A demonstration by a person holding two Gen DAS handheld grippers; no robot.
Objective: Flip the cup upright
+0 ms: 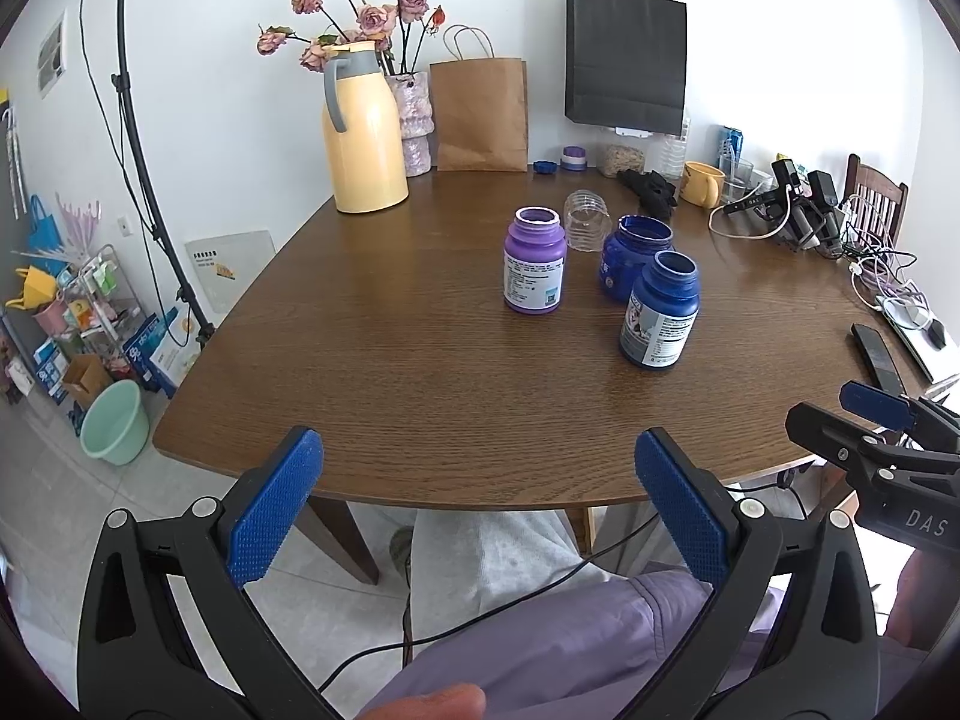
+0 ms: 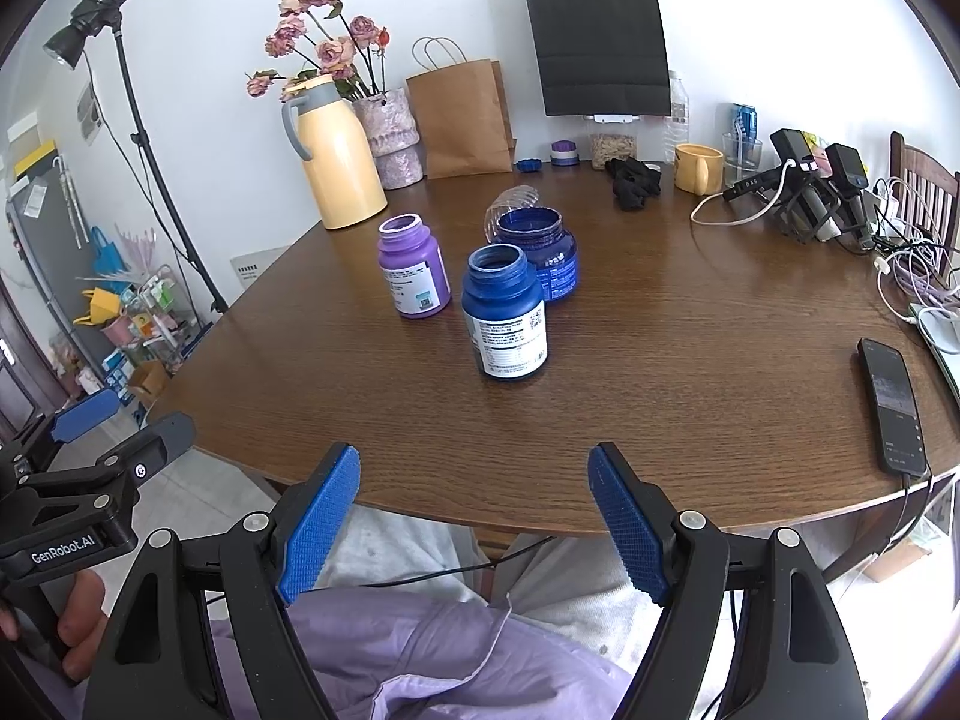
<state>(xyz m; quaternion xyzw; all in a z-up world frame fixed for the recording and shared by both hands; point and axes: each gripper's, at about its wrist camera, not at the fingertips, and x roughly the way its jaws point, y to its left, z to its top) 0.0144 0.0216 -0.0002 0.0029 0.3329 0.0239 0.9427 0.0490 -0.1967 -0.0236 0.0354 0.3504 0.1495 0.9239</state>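
The worktop (image 1: 384, 384) is seen with three open jars at its middle. Behind the wide blue jar (image 1: 637, 258), touching it, a clear ribbed cup (image 1: 585, 221) is found lying tilted on its side. Both the left tongs (image 1: 477, 510) and the right tongs (image 2: 474, 525) are held released and empty, well short of that jar. The cup is probably best approached around the jar, gripped lightly across its ribbed wall, then rotated base-down without the neighbouring jars being knocked.
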